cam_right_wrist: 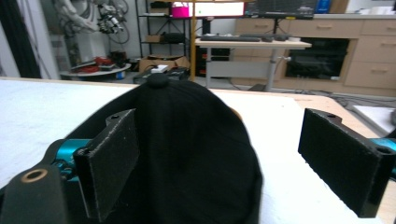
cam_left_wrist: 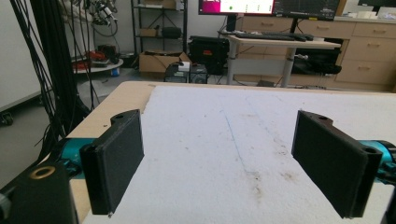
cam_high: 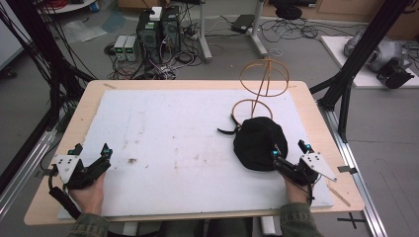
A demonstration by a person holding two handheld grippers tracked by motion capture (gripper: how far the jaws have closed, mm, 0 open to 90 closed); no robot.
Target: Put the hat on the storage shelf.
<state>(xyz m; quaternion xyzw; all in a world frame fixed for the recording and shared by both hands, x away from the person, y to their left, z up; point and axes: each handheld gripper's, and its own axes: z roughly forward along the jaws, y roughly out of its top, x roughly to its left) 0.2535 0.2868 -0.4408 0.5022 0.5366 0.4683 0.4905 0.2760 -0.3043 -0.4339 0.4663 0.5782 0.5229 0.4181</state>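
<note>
Reaching for the cap (cam_high: 259, 143) at near right, your right gripper (cam_high: 291, 154) gapes empty — left gripper (cam_high: 91, 155) idle, wide — nothing yet on the stand (cam_high: 262, 86).

A black cap (cam_high: 259, 144) with a top button lies crown-up on the white mat (cam_high: 173, 143), just before a wire stand (cam_high: 262, 84)

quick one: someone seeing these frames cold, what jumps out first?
Likely the black cap lying on the white mat at the table's right, with the right gripper open at its near edge; in the right gripper view the cap sits between the jaws. Next, the wire hat stand upright just behind the cap. The left gripper rests open at the mat's near left, nothing between its jaws.
</note>
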